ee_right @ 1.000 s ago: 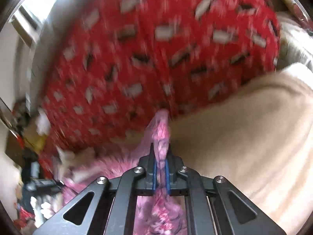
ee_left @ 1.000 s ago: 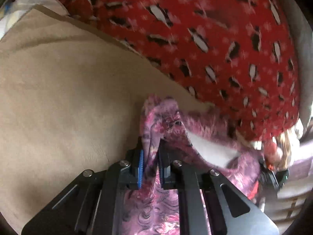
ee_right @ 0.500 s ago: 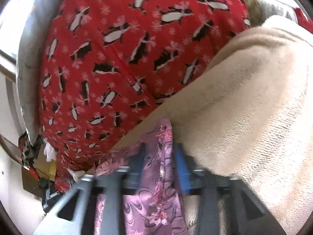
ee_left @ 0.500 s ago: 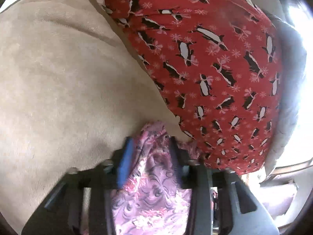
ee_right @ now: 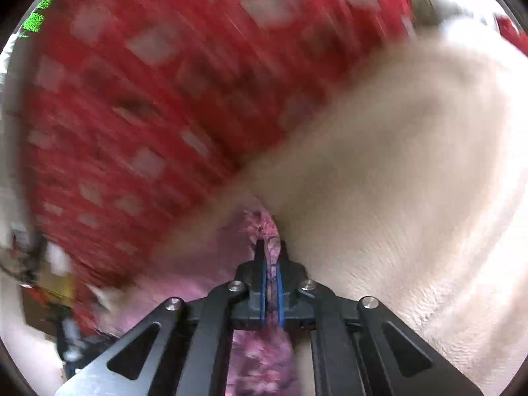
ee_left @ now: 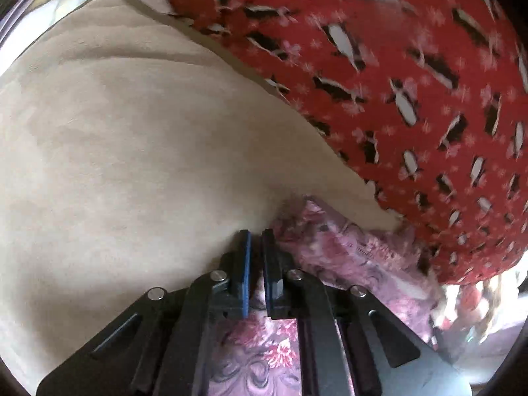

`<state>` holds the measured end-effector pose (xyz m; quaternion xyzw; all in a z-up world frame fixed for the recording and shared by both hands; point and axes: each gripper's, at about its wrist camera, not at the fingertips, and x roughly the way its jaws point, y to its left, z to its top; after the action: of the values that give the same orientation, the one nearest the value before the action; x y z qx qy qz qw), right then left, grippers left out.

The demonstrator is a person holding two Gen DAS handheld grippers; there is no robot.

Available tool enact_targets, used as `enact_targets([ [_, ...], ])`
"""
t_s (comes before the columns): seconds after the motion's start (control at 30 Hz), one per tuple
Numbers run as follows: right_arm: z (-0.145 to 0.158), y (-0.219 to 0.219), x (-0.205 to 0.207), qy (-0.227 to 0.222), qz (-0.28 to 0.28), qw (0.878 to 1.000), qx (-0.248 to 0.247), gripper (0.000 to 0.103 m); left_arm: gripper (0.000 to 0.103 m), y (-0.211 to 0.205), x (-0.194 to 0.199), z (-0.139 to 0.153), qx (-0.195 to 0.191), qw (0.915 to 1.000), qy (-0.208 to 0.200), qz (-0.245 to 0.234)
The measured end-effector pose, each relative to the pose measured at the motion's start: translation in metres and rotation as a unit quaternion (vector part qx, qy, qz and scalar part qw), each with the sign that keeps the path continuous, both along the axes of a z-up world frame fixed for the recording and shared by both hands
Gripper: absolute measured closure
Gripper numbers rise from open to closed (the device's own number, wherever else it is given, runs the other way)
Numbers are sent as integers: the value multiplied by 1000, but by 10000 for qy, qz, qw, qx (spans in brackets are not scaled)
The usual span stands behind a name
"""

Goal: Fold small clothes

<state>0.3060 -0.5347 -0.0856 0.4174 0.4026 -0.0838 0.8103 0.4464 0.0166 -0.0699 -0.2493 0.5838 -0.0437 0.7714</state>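
Two tongs: my left tongs [ee_left: 255, 236] have their pads pressed almost together, and I cannot tell if cloth is caught between them; my right tongs [ee_right: 271, 247] are pinching a fold of the pink garment [ee_right: 260, 363]
Garment material: thin, soft pink cloth with a floral and swirl print, crumpled
Garment place: on the beige blanket [ee_left: 132, 148], under both tongs, near the blanket's edge by the red cloth [ee_left: 396, 82]
Garment direction: the pinched fold stands as a narrow ridge running straight ahead along my right tongs
Blanket: fleecy, softly rippled
Red cloth: smooth, penguin print; blurred in the right view
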Motion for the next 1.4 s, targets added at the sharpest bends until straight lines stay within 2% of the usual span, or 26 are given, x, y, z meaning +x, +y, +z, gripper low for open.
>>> enact_targets([
  [0.03,8,1,-7,-259,-71,9996,-53,90,97,10,-4,3,-236,9997,26,66],
  [0.1,28,4,-21,-424,-190,9984,-333,89,97,22,-19,15,-647,9978,-95,79],
  [0.2,54,21,-49,-1080,284,9932,-338,87,94,23,-53,35,-860,9952,-436,-178],
  [0.23,57,32,-57,-1231,521,9906,-289,81,88,18,-65,35,-887,9946,-472,-244],
  [0.27,55,43,-63,-1241,749,9891,-262,76,81,10,-76,31,-794,9953,-445,-318],
  [0.3,44,59,-64,-979,1032,9894,-290,67,80,2,-82,26,-558,9970,-374,-397],
  [0.37,28,81,-63,-290,1437,9865,-731,70,80,-21,-97,10,252,9973,-89,-686],
  [0.4,39,88,-72,-442,1399,9836,-1047,70,80,-27,-104,10,496,9956,-125,-784],
  [0.43,46,87,-77,-421,1348,9850,-987,68,80,-30,-115,17,673,9939,-252,-840],
  [0.5,62,76,-101,-665,1019,9905,-642,67,80,-27,-130,28,542,9945,-283,-848],
  [0.57,68,66,-129,-754,682,9925,-676,50,77,-21,-149,34,190,9965,-282,-761],
  [0.6,66,62,-146,-639,520,9935,-791,42,75,-20,-152,33,111,9970,-247,-728],
  [0.63,62,63,-151,-545,497,9940,-804,41,71,-19,-158,29,24,9974,-168,-703],
  [0.7,38,66,-166,-197,691,9961,-517,45,70,-20,-169,16,-40,9980,145,-613],
  [0.73,31,67,-173,-128,848,9957,-361,75,70,-20,-175,10,-69,9978,308,-576],
  [0.77,27,74,-173,-167,1037,9940,-304,93,71,-19,-181,3,-95,9977,439,-499],
  [0.8,31,80,-176,-270,1124,9924,-425,92,71,-16,-189,4,-120,9980,438,-435],
  [0.83,45,82,-188,-649,1033,9905,-637,92,71,-13,-196,5,-146,9982,425,-392],
  [0.9,59,77,-204,-1087,775,9888,-673,93,71,-11,-203,7,-117,9981,475,-384],
  [0.97,49,67,-209,-911,571,9917,-703,97,71,-8,-209,6,-59,9977,536,-401],
  [1.03,22,59,-207,-255,630,9956,-652,98,71,-3,-212,5,-124,9974,588,-402],
  [1.07,14,56,-207,-190,718,9959,-507,98,71,0,-214,6,-196,9972,599,-411],
  [1.13,23,51,-213,-378,482,9975,-366,92,70,3,-214,8,-313,9964,609,-500],
  [1.2,42,51,-212,-646,340,9963,-455,90,70,4,-210,15,-530,9956,517,-581],
  [1.3,76,68,-187,-1171,644,9898,-491,90,70,2,-201,29,-653,9951,265,-701],
  [1.4,93,103,-138,-1249,1401,9809,-503,83,65,-5,-194,34,-701,9944,16,-787],
])
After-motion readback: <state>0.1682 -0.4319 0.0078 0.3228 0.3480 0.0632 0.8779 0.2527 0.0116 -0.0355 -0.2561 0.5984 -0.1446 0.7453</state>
